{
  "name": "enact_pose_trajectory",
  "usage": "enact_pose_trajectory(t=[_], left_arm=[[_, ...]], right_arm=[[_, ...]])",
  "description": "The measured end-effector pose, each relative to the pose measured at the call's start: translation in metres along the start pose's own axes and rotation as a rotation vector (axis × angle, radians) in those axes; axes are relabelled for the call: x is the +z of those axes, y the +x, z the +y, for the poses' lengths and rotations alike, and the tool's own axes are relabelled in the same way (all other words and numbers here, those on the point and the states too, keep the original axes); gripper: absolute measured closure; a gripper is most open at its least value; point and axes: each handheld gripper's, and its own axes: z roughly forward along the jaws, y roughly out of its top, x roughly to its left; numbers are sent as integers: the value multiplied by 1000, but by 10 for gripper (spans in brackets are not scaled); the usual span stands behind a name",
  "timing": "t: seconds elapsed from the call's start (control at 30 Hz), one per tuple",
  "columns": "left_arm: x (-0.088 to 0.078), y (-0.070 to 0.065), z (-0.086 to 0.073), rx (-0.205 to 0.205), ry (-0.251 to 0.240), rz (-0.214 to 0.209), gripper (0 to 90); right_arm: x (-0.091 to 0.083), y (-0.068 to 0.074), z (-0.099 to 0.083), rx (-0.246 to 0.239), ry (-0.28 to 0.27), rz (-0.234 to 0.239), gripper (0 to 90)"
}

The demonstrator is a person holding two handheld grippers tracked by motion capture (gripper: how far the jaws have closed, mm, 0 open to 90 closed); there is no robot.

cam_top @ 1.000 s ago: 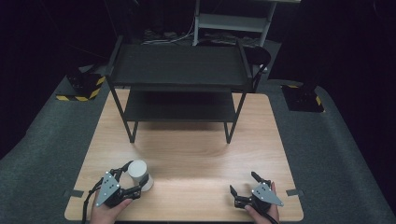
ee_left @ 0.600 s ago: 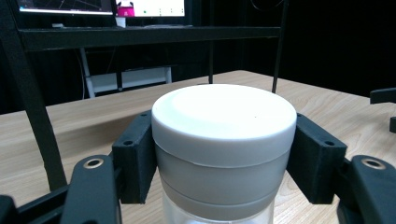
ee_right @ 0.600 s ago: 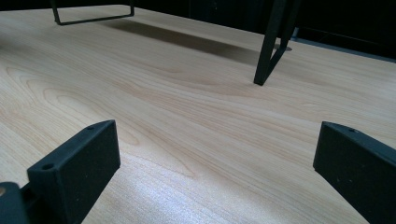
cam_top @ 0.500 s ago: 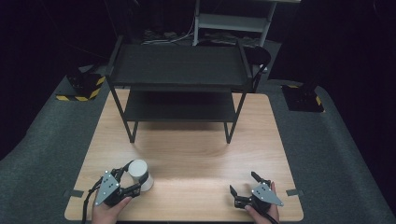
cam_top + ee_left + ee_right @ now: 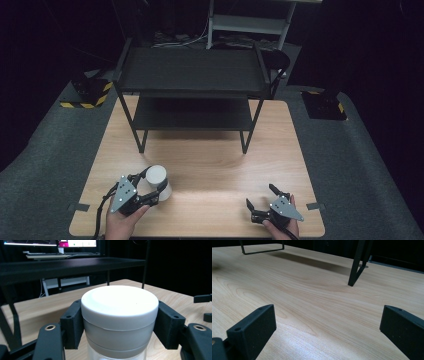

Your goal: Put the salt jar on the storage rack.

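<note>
Left tool: your left tool [image 5: 150, 189] was clamped on the white jar [image 5: 158, 178], one pad on each side, right under the lid. The jaws had just been closing, with the jar between them.

Jar spot: the white jar sat at the near left of the counter [image 5: 215, 170], in front of the rack's left leg and well apart from it. In the left gripper view the jar [image 5: 119, 317] stood upright, with a white lid on top, a grey band under that, and a clear bit at the very bottom of the picture.

Pads: both black pads [image 5: 72, 326] were touching the grey band, pretty much level with each other.

Left hand: your left hand [image 5: 120, 222] came in from the near edge, holding the tool from behind.

Right tool: your right tool [image 5: 261, 197] had its jaws wide apart with nothing between them, just bare wood. It sat at the near right of the counter, well apart from the jar.

Right tool's look: in the right gripper view the two jaws framed plain counter [image 5: 312, 305], with one leg of the rack [image 5: 357, 267] standing farther off.

Rack: the black two-level rack [image 5: 192, 75] stood at the far half of the counter, both shelves looking bare as far as I could tell.
</note>
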Motion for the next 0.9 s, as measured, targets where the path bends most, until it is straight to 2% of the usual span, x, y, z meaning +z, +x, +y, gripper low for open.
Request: enact_pose_trajectory(t=[0.07,0.1,0.17,0.2,0.27,0.47,0.53,0.67,0.9], left_arm=[[4,-2,11,7,4,-6,338],[4,-2,11,7,4,-6,338],[11,-7,26,11,1,-6,338],[11,-7,26,11,1,-6,338],[19,-10,40,20,-2,-10,338],[37,-16,68,10,3,-10,338],[40,-17,72,9,2,-8,338],[54,-19,89,-4,-3,-9,338],[74,-21,116,2,-4,6,338]], right_arm=[[0,0,0,2,0,0,7],[0,0,0,2,0,0,7],[0,0,0,1,-1,0,7],[0,0,0,0,-2,1,7],[0,0,0,0,-1,1,7],[0,-1,-1,6,-4,3,8],[0,-1,0,5,-4,3,8],[0,-2,-1,6,-6,7,7],[0,-3,-1,7,-9,12,7]])
